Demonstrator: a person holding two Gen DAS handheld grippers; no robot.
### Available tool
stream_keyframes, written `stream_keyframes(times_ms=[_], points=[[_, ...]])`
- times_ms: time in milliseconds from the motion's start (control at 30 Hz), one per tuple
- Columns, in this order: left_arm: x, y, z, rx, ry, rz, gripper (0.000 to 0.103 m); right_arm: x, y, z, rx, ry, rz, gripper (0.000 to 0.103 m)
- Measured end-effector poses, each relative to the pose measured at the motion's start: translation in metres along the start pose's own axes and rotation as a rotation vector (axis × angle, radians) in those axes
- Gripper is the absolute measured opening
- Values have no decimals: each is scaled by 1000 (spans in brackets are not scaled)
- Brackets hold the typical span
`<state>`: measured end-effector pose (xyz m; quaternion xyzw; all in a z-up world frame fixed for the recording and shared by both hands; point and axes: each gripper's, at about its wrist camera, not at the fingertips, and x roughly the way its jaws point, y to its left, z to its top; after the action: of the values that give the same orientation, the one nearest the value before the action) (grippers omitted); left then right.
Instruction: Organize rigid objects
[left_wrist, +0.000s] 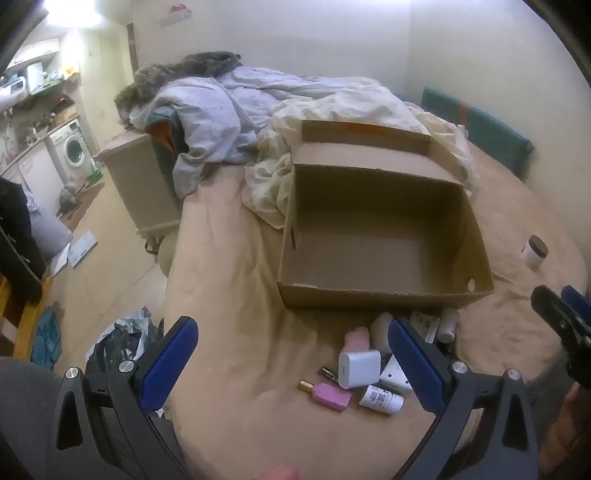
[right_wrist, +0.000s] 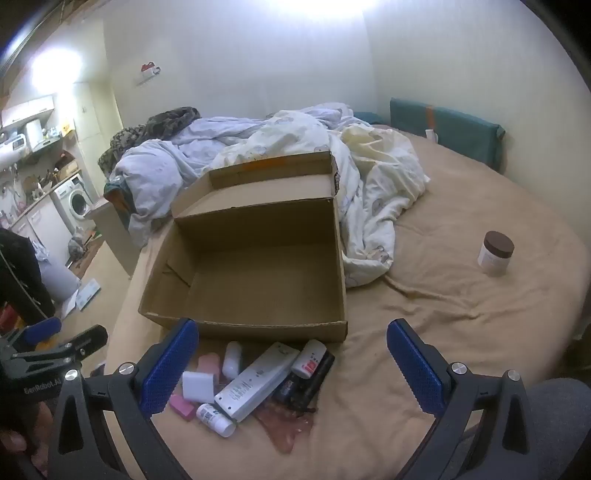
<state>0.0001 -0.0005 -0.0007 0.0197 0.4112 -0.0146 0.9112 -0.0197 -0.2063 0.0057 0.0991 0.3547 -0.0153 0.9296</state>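
Nearest, both tongs hang spread wide and empty over the bed (right_wrist: 461, 295): the left tongs (left_wrist: 291, 360) and the right tongs (right_wrist: 291, 360). Just beyond lies a huddle of small things: a white charger block (left_wrist: 359, 368), a pink bottle (left_wrist: 330, 396), a white tube (right_wrist: 258, 380). Behind them sits the open cardboard box (right_wrist: 258, 273), bare inside. A brown-lidded jar (right_wrist: 495, 253) stands well apart to the right, with rumpled bedding (right_wrist: 295, 136) farthest.

Both wrist cameras sit low at the near edge of the bed (left_wrist: 229, 258), looking forward and slightly down across it toward the far wall. The left view stands further left, taking in the floor and washing machine (left_wrist: 72, 149). Both share the open cardboard box (right_wrist: 255, 254), the toiletries clustered before it, and the brown-lidded jar (right_wrist: 495, 253) far right.
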Motion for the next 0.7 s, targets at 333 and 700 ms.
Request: stream_keyframes(times_ms=[333,700], points=[[2,7,4,-20,9,-4,102,1,0,-1,-6,3,-6,103],[2,8,2,-32,16,2,102,0,2,-1,-14,0,-13,103]])
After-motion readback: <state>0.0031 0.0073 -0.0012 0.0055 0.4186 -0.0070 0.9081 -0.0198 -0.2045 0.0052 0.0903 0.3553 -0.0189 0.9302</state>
